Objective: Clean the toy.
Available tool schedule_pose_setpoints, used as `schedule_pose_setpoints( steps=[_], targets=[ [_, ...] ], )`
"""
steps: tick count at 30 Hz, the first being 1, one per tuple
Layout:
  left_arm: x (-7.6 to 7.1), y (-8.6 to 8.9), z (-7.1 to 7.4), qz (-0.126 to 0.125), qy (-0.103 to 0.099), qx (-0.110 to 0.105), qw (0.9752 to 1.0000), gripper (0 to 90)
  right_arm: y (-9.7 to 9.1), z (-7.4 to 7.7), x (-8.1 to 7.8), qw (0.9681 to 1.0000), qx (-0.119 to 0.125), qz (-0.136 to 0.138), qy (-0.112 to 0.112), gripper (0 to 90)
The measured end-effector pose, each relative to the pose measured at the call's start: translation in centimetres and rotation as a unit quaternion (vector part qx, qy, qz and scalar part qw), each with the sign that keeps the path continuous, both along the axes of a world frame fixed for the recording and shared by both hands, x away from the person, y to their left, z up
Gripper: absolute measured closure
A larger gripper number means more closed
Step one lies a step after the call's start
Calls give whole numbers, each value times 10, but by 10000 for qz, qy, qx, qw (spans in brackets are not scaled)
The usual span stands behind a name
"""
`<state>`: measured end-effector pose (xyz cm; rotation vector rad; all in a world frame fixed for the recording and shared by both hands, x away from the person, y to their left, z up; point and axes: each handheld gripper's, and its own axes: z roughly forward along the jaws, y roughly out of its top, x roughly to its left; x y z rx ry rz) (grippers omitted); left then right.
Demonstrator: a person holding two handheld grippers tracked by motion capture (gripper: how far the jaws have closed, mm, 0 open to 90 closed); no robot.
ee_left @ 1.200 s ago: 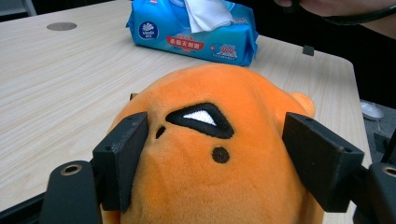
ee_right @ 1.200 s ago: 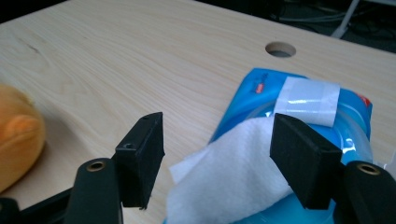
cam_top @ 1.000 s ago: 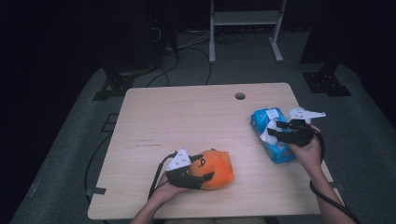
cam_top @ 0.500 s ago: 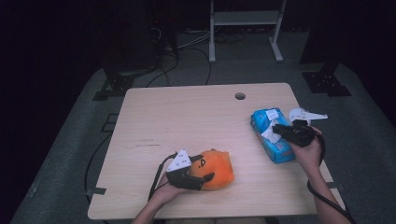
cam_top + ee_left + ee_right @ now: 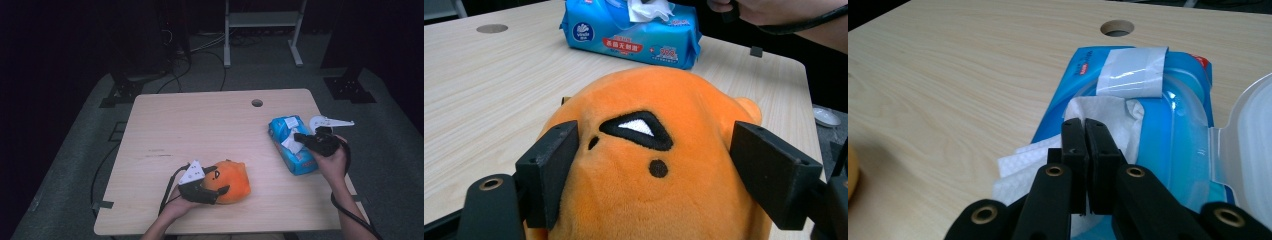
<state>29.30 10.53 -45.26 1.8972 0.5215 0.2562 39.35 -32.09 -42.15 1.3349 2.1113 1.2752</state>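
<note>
An orange plush toy (image 5: 234,181) (image 5: 659,95) lies near the table's front edge. My left gripper (image 5: 216,180) (image 5: 654,135) is shut on it, one jaw pressing each side, and the jaws have just been opening a little with the toy still between them. A blue wet-wipe pack (image 5: 295,159) (image 5: 1178,130) (image 5: 634,35) lies at the right with its clear lid (image 5: 1248,145) flipped open. A white wipe (image 5: 1108,107) (image 5: 290,144) sticks out of it. My right gripper (image 5: 297,137) (image 5: 1085,125) has just been closing and is shut, its tips pinching the wipe.
The wooden table (image 5: 200,130) has a round cable hole (image 5: 257,103) at the back right. The pack lies close to the right edge. A metal stand (image 5: 260,20) and cables lie on the dark floor behind.
The right gripper's jaws have come together on the wipe at the pack's opening. Both hands, the plush toy and the pack stay where they were.
</note>
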Motion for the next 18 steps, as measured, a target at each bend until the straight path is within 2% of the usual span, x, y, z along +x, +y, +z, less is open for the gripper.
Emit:
schedule_pose_setpoints(
  steps=[6,9,14,18],
  targets=[
    [1,0,0,-2,8,-13,10000,200,-4,8,-5,9997,195,129,-31,876],
    [0,0,0,-9,-8,1,10000,199,-3,14,-10,9996,182,190,-97,877],
    [1,1,0,-7,-11,13,10000,190,2,26,-22,9987,250,373,-238,877],
    [1,1,0,-16,-26,11,10000,189,9,27,-35,9977,313,559,-237,877]
  ],
)
